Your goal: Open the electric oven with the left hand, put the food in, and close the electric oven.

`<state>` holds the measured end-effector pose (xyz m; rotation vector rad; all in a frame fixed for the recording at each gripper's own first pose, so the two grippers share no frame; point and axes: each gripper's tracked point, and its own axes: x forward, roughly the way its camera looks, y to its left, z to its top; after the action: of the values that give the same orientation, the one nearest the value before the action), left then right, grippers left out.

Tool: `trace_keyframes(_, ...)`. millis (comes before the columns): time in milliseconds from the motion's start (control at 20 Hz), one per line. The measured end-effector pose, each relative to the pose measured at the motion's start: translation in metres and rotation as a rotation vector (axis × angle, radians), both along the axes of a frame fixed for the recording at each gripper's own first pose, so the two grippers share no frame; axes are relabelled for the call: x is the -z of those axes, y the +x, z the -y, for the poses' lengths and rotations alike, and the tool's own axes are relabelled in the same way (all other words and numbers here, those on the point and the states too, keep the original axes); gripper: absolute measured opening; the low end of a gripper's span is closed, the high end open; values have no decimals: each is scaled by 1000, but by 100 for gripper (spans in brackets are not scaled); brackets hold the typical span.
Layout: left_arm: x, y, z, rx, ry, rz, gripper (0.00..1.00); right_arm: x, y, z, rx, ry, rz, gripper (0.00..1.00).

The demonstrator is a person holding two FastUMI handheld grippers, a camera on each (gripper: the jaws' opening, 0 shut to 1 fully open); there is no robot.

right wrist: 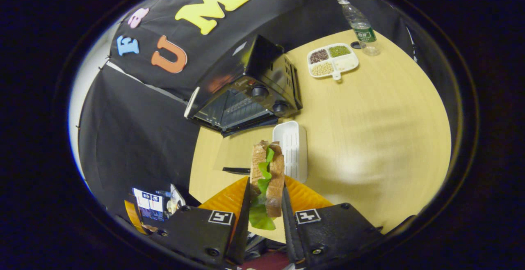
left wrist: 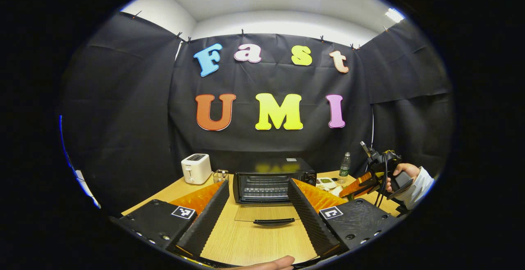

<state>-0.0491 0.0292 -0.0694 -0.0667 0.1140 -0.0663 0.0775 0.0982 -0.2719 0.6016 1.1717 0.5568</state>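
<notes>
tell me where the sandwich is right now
In the right gripper view the sandwich is clamped between the right gripper fingers, held above the table just short of the white tray and open oven.

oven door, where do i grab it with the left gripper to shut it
Grip the dark handle bar on the free edge of the oven door, which lies flat on the table, hinged at the oven. Come in from the front, fingers above and below the bar, then lift toward the oven.
</notes>
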Motion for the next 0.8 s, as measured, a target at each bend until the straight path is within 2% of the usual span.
trace_keyframes(250,12,-4,-14,22,-8,-17,94,-8,4,-57,144,142,75,39)
trace_keyframes(400,13,-1,-26,18,-7,-13,94,-6,22,-98,273,283,75,39)
trace_keyframes(550,19,0,-38,19,-18,-15,94,-6,52,-130,441,417,89,39)
trace_keyframes(800,31,11,-56,17,-33,-25,94,16,104,-173,674,454,175,39)
